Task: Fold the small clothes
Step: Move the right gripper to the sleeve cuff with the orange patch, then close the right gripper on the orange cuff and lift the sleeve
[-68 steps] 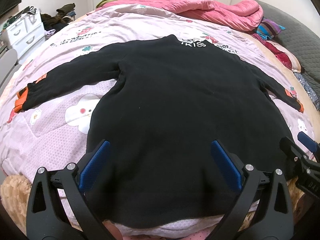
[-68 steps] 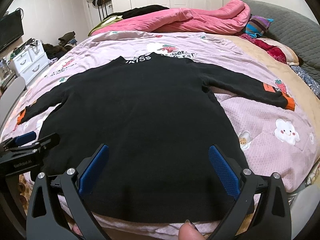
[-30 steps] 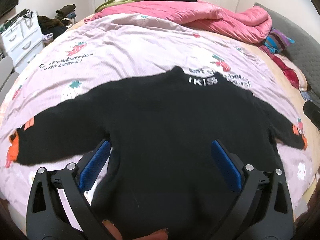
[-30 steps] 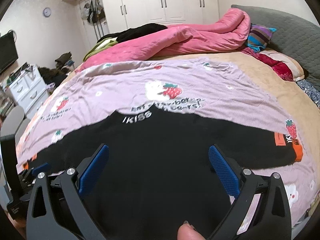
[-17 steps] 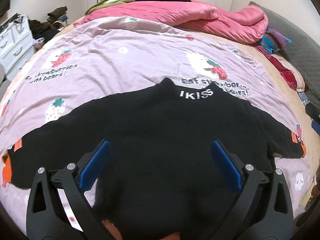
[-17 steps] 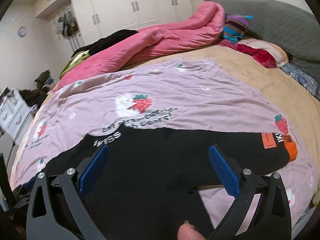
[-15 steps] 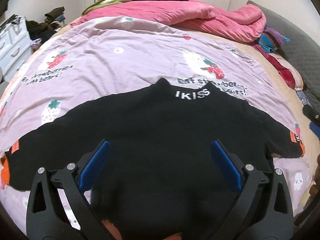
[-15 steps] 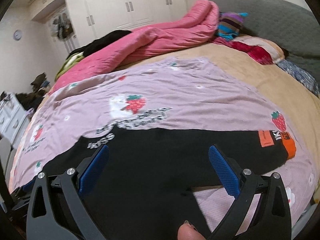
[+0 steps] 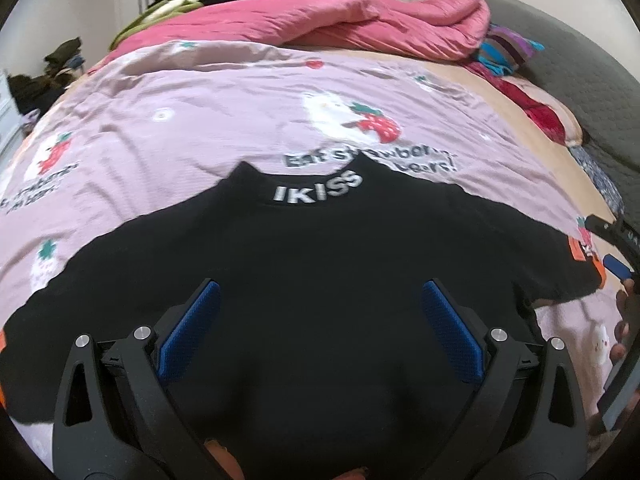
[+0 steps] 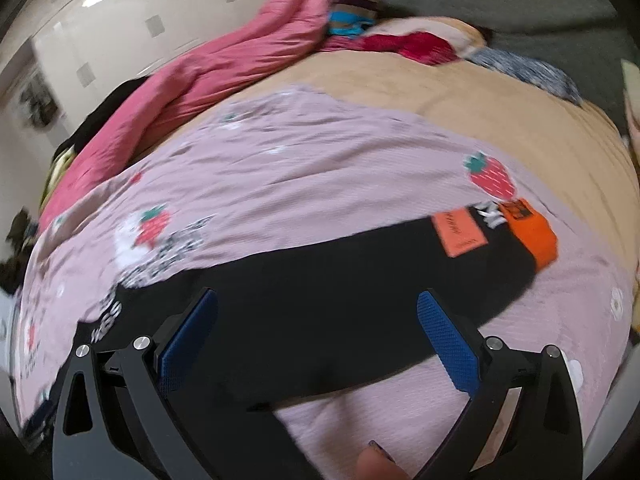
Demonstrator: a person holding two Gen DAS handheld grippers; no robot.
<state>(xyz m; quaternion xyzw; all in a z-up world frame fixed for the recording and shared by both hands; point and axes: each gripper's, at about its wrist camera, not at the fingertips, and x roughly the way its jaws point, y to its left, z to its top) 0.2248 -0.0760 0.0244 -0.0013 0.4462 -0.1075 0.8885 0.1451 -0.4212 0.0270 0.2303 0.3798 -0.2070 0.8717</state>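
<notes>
Both grippers have travelled up from the hem toward the collar and sleeve of the black sweater [image 9: 328,272].

It lies flat, sleeves spread, on the lilac strawberry-print bedspread [image 9: 208,120]. Left gripper [image 9: 318,322] hovers over the chest, jaws spread wide and empty; right gripper [image 10: 316,334], likewise released, hangs above the sleeve, near its orange cuff [image 10: 534,234].

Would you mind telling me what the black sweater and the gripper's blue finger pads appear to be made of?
The black sweater looks like a soft matte knit, probably fleece or cotton: it shows no sheen and drapes limply on the bed. The blue pads of the right gripper look like rubber or textured plastic, given their fine grid pattern.
</notes>
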